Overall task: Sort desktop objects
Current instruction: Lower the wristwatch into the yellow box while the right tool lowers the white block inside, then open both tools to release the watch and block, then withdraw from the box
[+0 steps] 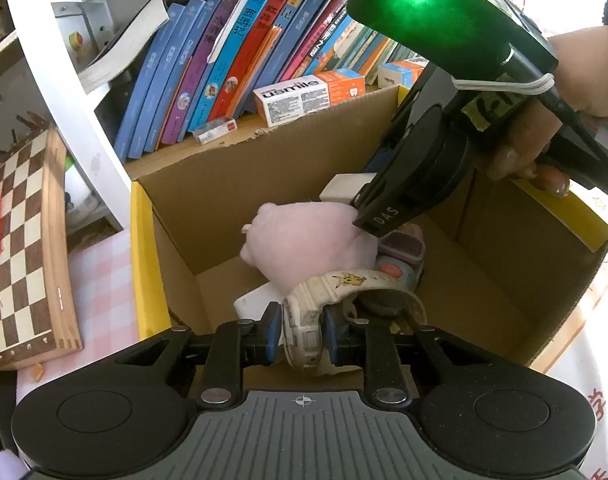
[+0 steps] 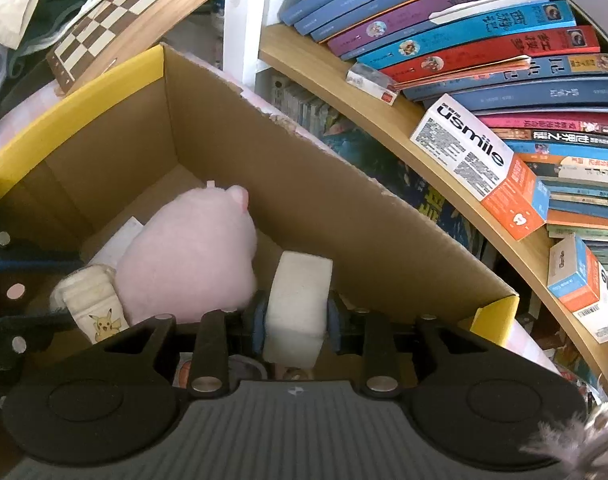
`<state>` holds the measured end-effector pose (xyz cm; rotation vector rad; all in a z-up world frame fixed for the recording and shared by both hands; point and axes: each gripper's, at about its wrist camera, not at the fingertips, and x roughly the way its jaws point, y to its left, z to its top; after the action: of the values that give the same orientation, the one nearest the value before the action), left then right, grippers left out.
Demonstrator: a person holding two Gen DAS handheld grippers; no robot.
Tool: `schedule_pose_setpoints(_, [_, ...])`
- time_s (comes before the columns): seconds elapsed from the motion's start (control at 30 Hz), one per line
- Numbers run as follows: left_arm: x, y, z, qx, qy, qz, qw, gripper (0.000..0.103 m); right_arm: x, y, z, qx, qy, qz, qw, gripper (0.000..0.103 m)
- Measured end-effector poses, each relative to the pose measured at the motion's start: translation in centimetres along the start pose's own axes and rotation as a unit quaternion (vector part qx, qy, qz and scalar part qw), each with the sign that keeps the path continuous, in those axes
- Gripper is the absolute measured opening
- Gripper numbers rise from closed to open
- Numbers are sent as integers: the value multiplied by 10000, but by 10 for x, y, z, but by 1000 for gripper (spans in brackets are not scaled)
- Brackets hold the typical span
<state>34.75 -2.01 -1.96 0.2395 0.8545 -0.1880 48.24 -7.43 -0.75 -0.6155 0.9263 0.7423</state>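
We are holding our left gripper (image 1: 302, 334) over the open cardboard box (image 1: 208, 200), its blue pads (image 1: 272, 330) pressing on the case of a white wristwatch (image 1: 304, 336). The watch strap, printed with a yellow cartoon figure, is curving away over the things inside the box. Our right gripper (image 2: 296, 326) is reaching into the same box, and a white rectangular block (image 2: 298, 304) is standing between its pads; the jaws are narrow, but we cannot tell whether the pads are pressing on the block or just clearing it. A pink plush toy (image 1: 307, 240) is lying in the middle of the box, just beside the block and touching the watch strap. A small grey device with a red button (image 1: 399, 268) is sitting in the box behind the strap. Beyond the box, books (image 1: 232, 64) are leaning on a shelf, and a chessboard (image 1: 20, 248) is resting to the box's left.
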Motion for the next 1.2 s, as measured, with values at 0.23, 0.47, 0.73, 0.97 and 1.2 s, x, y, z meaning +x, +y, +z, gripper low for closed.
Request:
schedule_pose_setpoints(0.23, [-15,1,-2,-61,-145,-1,9999,42,-11,-3,-5,96,-195,-133,9997,51])
schedule_pose_setpoints(0.47, [-37,-2,0,-93,-491,76,9987,66,-37,-6,-8,356,-533,-102,9979,61])
schedule_pose_setpoints(0.73, [-63,-3,2,-145,-843,146,9962,68,-72,5,-19,487,-934,-85,9944,69])
schedule_pose_setpoints(0.97, [-92,-6,1,-225,-1214,121,9923,73,-109,19,-31,610,-1335,-112,9891,70])
schedule_pose_setpoints(1.2, [-115,-12,-8,-211,-1395,114,9899,74,-141,37,-46,639,-1590,-194,9850,73])
